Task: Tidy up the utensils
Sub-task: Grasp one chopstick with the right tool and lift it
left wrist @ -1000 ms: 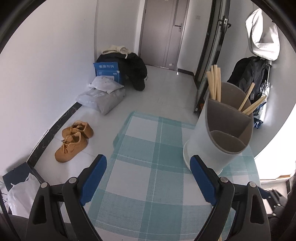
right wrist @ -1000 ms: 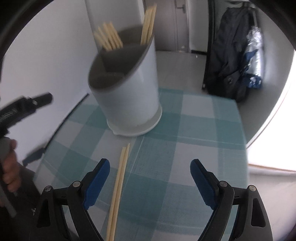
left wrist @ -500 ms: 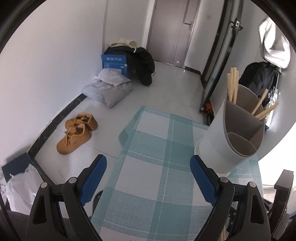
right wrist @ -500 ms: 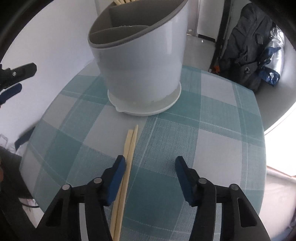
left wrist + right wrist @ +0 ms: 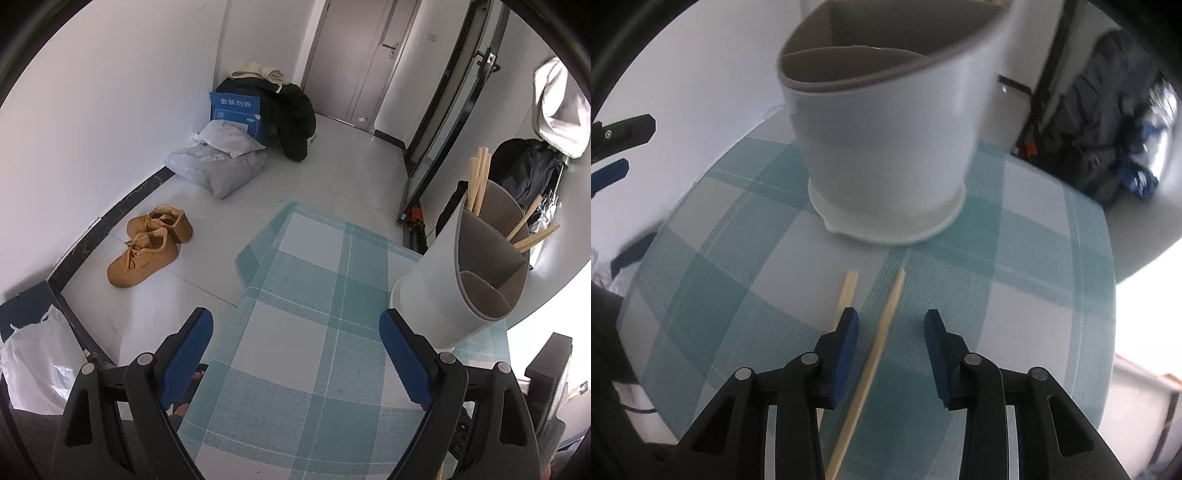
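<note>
Right hand-held gripper (image 5: 891, 325) astride one chopstick (image 5: 882, 332) near divided holder (image 5: 886, 147)

chopstick (image 5: 846, 295) partly behind jaw, holder (image 5: 886, 147) blurred

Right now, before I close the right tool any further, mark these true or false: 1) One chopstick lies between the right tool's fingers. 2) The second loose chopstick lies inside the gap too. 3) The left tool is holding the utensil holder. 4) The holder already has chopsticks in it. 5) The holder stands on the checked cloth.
1) True: one chopstick runs through the gap of the right tool, which has just been closing but is not yet pressing on it.
2) False: the other chopstick lies outside, partly behind the tool's left finger.
3) False: the left tool is open and empty, beside the utensil holder.
4) True: chopsticks stand in its rear compartments.
5) True: it stands on the checked cloth.
</note>
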Tool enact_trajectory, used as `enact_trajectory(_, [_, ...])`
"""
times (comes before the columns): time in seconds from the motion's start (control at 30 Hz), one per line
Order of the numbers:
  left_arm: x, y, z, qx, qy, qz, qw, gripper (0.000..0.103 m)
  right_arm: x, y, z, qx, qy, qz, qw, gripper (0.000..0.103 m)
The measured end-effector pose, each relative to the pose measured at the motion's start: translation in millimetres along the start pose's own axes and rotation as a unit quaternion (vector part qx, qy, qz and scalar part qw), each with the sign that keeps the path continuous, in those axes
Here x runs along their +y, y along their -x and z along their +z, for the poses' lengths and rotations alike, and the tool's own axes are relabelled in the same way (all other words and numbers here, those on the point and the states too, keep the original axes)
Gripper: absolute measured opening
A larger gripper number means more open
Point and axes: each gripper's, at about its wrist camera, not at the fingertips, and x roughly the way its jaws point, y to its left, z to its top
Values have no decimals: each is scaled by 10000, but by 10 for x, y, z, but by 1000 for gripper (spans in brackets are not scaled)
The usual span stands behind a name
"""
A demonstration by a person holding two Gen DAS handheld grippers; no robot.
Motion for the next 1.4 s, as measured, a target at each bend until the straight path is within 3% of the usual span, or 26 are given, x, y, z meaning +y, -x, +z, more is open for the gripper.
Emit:
enact_trajectory(0.1, [44, 10, 20, -23, 50, 24, 10000, 88, 1, -44, 72, -9, -19, 142, 9999, 31])
enact_trajectory(0.2, [85, -3, 22, -11, 54, 26, 10000, 88, -38, -48, 80, -68, -145, 330, 9993, 20])
enact_trajectory(0.27, [89, -30, 10, 37, 33, 56, 10000, 88, -80, -22, 74, -88, -226, 398, 9989, 6])
enact_trajectory(0.67, [-62, -94, -136, 265, -387, 80, 9989, 88, -463, 260, -76, -549, -927, 903, 9901, 4])
enact_trajectory(0.97, [-376, 12, -284, 149, -985, 33, 9950, 88, -836, 590, -255, -1164, -1634, 1399, 9696, 4])
enact_trajectory(1.17, [-471, -77, -358, 551, -956, -248, 9936, 88, -1130, 705, -401, -1496, -2433, 1665, 9438, 4])
enact_trajectory(1.4, [-664, -204, -505, 863, -1160, -238, 9892, 88, -1375, 920, -551, -1906, -2990, 1760, 9183, 4])
